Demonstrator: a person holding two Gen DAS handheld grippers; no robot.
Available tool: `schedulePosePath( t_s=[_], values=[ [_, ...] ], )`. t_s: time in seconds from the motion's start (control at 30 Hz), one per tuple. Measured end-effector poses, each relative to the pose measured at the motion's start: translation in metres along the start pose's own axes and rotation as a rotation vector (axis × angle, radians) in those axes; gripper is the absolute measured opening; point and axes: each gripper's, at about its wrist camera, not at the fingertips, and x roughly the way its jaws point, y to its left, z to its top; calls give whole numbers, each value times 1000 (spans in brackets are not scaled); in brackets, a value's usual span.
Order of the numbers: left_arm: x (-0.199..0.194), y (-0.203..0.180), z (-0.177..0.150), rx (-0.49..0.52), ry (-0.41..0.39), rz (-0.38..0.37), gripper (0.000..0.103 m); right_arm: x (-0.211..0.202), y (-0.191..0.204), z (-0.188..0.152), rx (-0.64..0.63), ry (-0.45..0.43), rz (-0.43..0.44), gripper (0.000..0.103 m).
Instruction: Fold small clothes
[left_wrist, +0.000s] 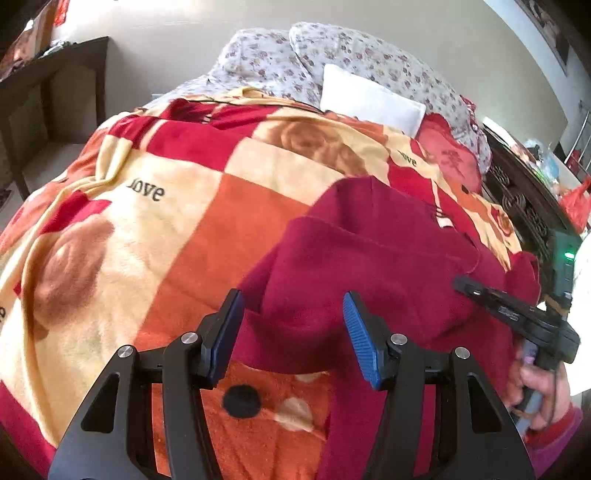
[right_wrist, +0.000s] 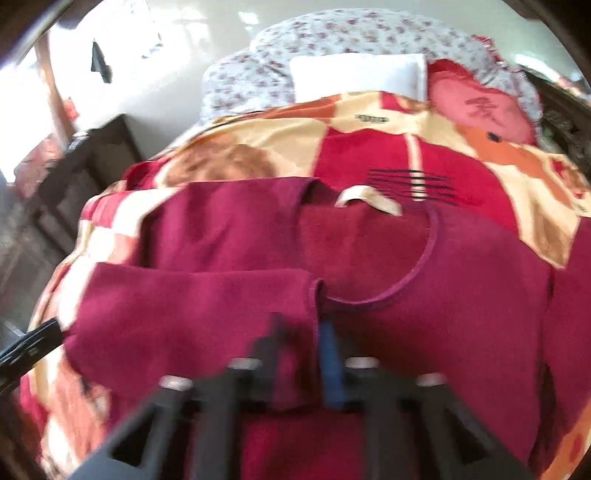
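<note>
Bedding consists of a checked red, orange and cream blanket (left_wrist: 177, 229) printed "love", with floral pillows (left_wrist: 354, 59) at the far end. Dark red knitted garment (right_wrist: 443, 295) lies flat on the blanket, one side folded inward. Left claw (left_wrist: 293, 332) stands half open above the garment's edge, gripping nothing. Right claw (right_wrist: 306, 354), blurred, is closed on the garment's folded edge beside the neckline.

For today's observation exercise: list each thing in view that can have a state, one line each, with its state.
Maroon top: lying on the blanket, one side folded over.
Left gripper: open, holding nothing.
Right gripper: shut on the top's folded edge.
Blanket: spread, rumpled.
White pillow: lying at the bed's head.
</note>
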Motion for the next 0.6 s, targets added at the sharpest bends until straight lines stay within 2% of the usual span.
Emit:
schedulePosePath(
  t_s=[0.1, 0.2, 0.3, 0.37, 0.4, 0.43, 0.5, 0.53, 0.57, 0.6],
  values=[
    [-3, -2, 1, -2, -16, -10, 56, -43, -12, -1, -2, -86, -6, 4],
    [-3, -6, 0, 17, -18, -9, 56, -84, -35, -5, 9, -152, -88, 4],
    [1, -15, -4, 33, -4, -25, 56, -97, -68, -17, 53, -98, -184, 4],
    [8, -23, -9, 51, 16, -27, 56, -86, -93, -31, 88, -32, -300, 4],
    [12, -27, -10, 59, 26, -28, 56, -79, -102, -36, 106, 3, -316, 4],
    [15, -29, -12, 63, 34, -28, 56, -68, -111, -42, 128, 45, -297, 4],
    [22, -34, -16, 72, 66, -31, 56, -66, -115, -46, 131, 57, -282, 4],
    [24, -36, -18, 76, 71, -35, 56, -69, -113, -45, 120, 55, -291, 8],
    [25, -36, -20, 82, 73, -31, 56, -77, -107, -41, 103, 28, -295, 21],
    [27, -36, -21, 89, 78, -21, 56, -84, -103, -38, 98, 1, -289, 43]
  ],
)
